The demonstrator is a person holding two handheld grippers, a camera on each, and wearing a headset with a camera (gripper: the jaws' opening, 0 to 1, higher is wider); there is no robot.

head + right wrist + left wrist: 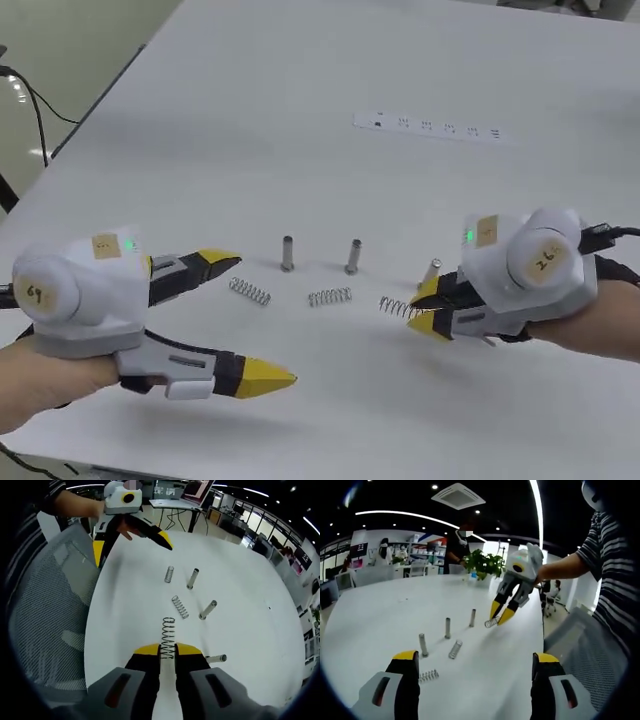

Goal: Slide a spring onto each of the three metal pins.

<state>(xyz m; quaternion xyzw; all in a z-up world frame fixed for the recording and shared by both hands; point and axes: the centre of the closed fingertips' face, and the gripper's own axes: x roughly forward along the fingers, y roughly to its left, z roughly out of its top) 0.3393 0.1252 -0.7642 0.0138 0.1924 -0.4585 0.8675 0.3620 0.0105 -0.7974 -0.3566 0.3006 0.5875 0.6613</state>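
Observation:
Three short metal pins (288,253) (353,256) (432,271) stand in a row on the white table (300,100). My right gripper (425,308) is shut on one end of a spring (398,307), just in front of the right pin. In the right gripper view this spring (168,635) sticks straight out from between my right gripper's (168,651) tips. Two loose springs (249,291) (329,296) lie in front of the other pins. My left gripper (255,320) is open and holds nothing, to the left of the springs; in its own view the jaws stand wide apart around my left gripper (475,657).
A white power strip (430,127) lies further back on the table. The table's near edge runs just under both grippers. A grey mesh chair (50,605) stands by the person, who wears a striped sleeve (615,580).

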